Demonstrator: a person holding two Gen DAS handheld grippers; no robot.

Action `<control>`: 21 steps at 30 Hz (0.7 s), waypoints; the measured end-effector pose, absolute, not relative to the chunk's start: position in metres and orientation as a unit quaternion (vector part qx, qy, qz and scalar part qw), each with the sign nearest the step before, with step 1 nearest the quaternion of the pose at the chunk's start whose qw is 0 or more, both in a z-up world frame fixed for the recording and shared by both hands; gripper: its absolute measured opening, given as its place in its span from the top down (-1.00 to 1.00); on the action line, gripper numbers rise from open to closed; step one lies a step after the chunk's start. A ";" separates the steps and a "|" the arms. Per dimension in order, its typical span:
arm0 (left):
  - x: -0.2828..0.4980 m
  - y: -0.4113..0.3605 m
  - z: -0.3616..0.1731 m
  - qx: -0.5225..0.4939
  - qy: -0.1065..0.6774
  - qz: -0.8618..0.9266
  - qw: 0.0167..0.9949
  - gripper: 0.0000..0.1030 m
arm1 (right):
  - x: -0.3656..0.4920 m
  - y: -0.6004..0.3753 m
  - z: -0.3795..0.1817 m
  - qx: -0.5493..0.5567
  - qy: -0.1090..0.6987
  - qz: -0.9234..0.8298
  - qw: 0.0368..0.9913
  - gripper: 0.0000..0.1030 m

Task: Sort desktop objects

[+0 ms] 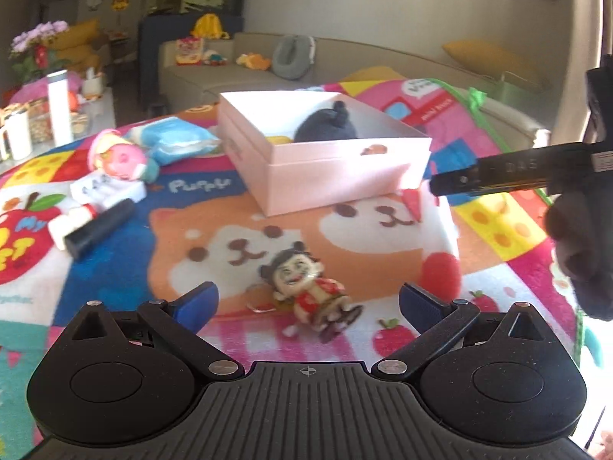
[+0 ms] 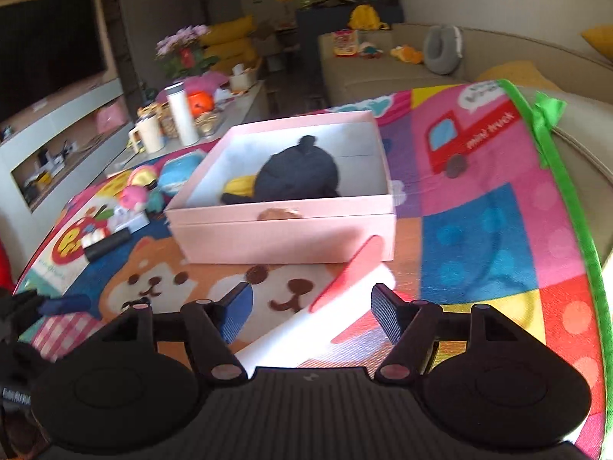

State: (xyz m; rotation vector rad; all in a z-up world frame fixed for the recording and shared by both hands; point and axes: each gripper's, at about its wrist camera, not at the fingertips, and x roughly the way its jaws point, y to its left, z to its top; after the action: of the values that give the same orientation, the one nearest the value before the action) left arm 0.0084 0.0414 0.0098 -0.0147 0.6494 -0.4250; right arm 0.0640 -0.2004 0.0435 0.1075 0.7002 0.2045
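A pink box point(image 1: 329, 176) stands on the colourful mat and holds a dark plush point(image 1: 325, 126) and a yellow item point(image 1: 277, 140). The box also shows in the right wrist view point(image 2: 283, 230), with the plush point(image 2: 299, 170) inside. A small doll figure in a red dress point(image 1: 310, 291) lies on the mat just ahead of my open left gripper point(image 1: 308, 301), between its fingers. My right gripper point(image 2: 310, 308) is open and empty, over a white and red card point(image 2: 345, 287) lying in front of the box. Its finger point(image 1: 498, 176) enters the left wrist view from the right.
At the left of the mat lie a pink doll point(image 1: 118, 157), a blue packet point(image 1: 176, 140), a white box point(image 1: 107, 189) and a black cylinder point(image 1: 99, 226). A side table with a white bottle point(image 2: 182, 113) and cups stands behind. The mat's green edge point(image 2: 567, 199) runs on the right.
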 end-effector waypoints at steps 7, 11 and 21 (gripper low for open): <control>0.010 0.018 0.011 -0.025 0.310 -0.257 0.915 -1.00 | 0.070 -0.204 0.021 0.051 0.336 0.072 0.938 -0.48; 0.008 0.016 0.013 -0.024 0.308 -0.267 0.913 -1.00 | 0.070 -0.211 0.015 0.056 0.331 0.063 0.940 -0.68; 0.011 0.029 0.012 0.038 0.311 -0.200 0.928 -1.00 | 0.065 -0.214 0.013 0.072 0.320 0.076 0.941 -0.74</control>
State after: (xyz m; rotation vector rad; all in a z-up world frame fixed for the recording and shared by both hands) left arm 0.0108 0.0294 0.0122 0.0783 0.6383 -0.4088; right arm 0.0650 -0.2142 0.0134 0.1474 0.6536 0.1547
